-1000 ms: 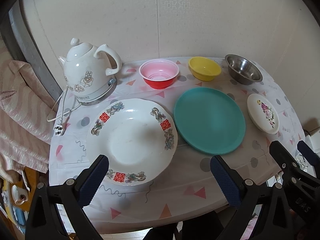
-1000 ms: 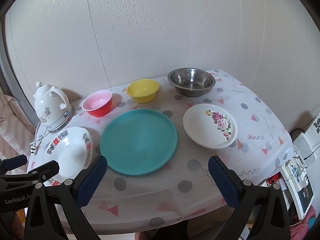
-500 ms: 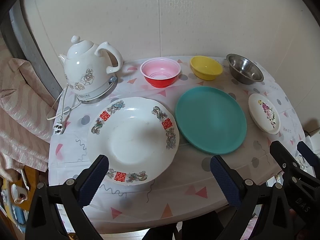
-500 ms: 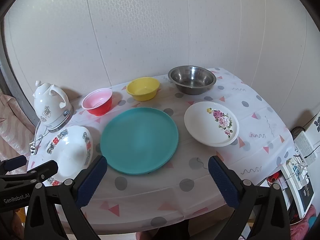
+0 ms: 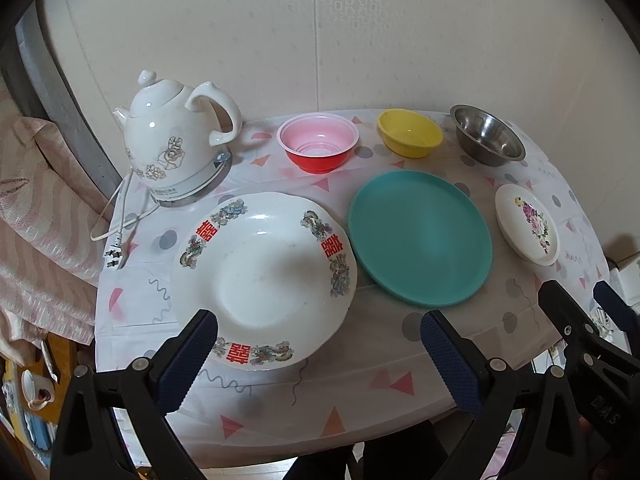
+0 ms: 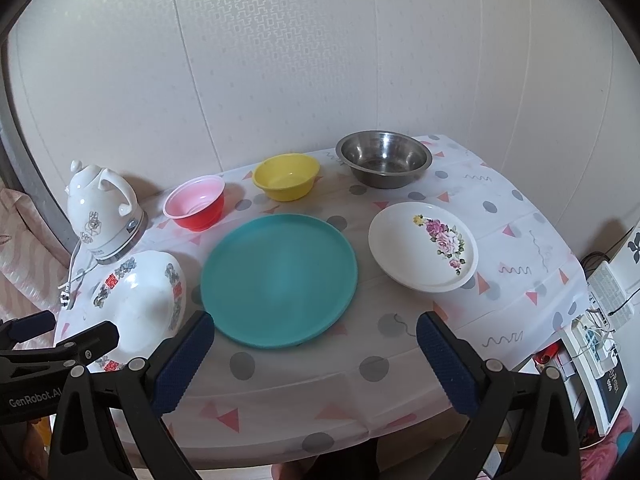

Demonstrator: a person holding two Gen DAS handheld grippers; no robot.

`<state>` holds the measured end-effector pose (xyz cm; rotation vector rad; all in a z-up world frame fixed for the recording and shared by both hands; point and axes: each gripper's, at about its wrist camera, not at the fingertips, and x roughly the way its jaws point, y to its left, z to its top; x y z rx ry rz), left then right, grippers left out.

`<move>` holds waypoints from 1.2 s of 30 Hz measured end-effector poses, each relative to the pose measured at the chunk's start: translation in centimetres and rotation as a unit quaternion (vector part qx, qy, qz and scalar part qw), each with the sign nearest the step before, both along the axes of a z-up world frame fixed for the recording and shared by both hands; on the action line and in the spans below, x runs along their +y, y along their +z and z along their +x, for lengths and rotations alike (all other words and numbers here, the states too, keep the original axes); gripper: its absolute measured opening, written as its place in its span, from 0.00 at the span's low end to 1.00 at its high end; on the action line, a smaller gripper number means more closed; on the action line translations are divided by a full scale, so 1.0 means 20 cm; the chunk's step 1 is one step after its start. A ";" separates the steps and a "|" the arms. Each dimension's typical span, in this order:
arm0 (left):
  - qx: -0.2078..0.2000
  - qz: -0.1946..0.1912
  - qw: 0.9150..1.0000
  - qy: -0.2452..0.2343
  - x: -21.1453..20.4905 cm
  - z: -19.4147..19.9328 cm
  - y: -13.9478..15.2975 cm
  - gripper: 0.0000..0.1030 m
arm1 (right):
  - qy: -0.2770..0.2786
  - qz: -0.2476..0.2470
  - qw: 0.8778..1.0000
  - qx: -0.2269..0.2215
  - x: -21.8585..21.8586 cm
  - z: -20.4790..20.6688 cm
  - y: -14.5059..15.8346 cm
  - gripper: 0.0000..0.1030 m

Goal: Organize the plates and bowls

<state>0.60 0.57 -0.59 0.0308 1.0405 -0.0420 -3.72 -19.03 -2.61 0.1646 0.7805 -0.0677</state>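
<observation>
Right wrist: both grippers' jaws gape, empty, before teal plate (image 6: 279, 280).

Pale embossed wall panels (image 6: 280, 60) with vertical seams behind, small table under a white cloth (image 6: 516, 236) printed with grey dots, pink triangles and squiggles, pink striped fabric (image 5: 36, 208) at left, white devices with cables (image 6: 604, 312) at right, soft even light
</observation>
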 end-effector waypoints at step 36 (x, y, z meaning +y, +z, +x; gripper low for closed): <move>0.019 -0.052 0.998 0.012 0.17 0.07 -0.07 0.99 | 0.018 0.006 1.000 0.016 0.03 0.05 -0.04 1.00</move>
